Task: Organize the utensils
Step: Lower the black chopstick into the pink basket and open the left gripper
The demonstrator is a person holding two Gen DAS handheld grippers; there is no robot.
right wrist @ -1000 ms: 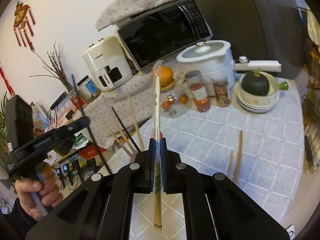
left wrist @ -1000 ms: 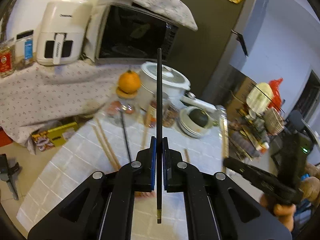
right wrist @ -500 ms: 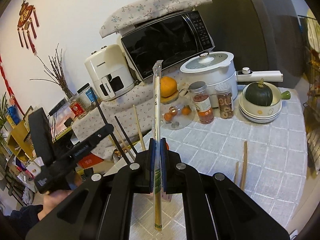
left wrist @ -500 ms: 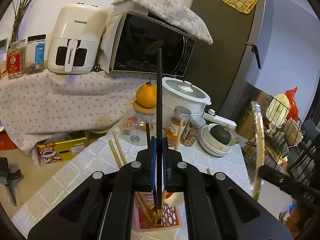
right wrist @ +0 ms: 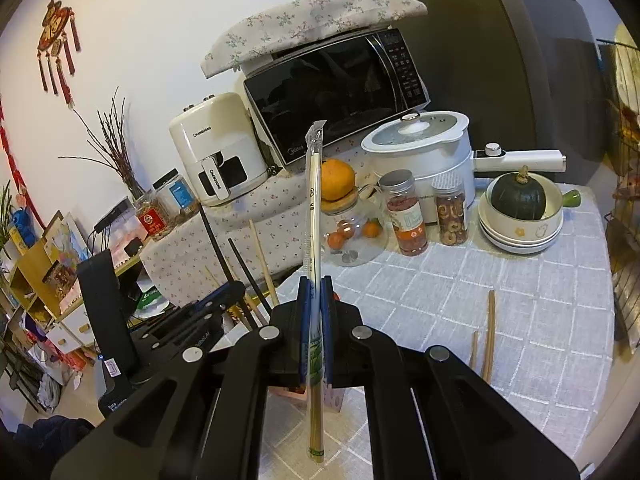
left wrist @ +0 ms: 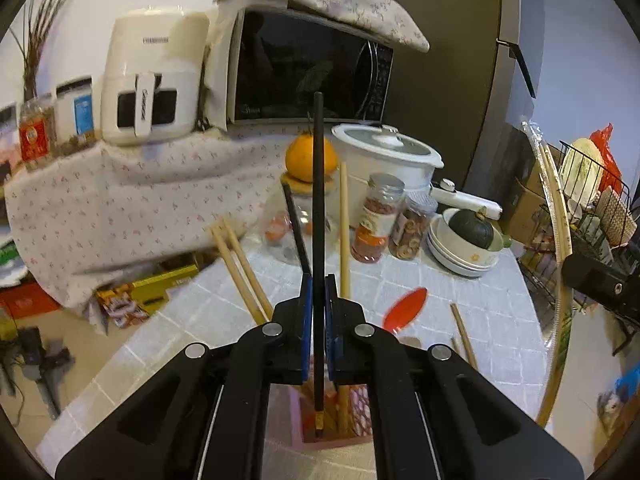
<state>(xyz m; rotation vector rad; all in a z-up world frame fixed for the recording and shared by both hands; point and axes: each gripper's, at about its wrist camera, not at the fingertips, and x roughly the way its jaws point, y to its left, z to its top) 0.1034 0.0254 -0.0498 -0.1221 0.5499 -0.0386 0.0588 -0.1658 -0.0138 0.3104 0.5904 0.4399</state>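
My left gripper [left wrist: 318, 284] is shut on a black chopstick [left wrist: 317, 200], held upright with its lower tip inside a pink patterned holder [left wrist: 332, 416]. The holder also has several wooden chopsticks [left wrist: 240, 268], another black chopstick [left wrist: 296, 236] and a red spoon [left wrist: 404, 312]. My right gripper [right wrist: 316, 286] is shut on plastic-wrapped wooden chopsticks [right wrist: 314, 240], held upright over the table; they also show at the right of the left wrist view [left wrist: 558, 264]. The left gripper shows in the right wrist view [right wrist: 208, 304]. Two wooden chopsticks [right wrist: 486, 336] lie on the tablecloth.
On the checked tablecloth [right wrist: 520, 280] stand a glass jar with an orange [right wrist: 338, 180], two spice jars [right wrist: 408, 216], a white cooker [right wrist: 420, 148] and stacked bowls with a squash [right wrist: 520, 208]. A microwave [right wrist: 336, 88] and an air fryer [right wrist: 216, 148] stand behind. A wire rack [left wrist: 592, 208] stands right.
My left gripper has lowered the black chopstick until its tip sits in the pink holder. The right gripper has held its wrapped chopsticks nearly still.
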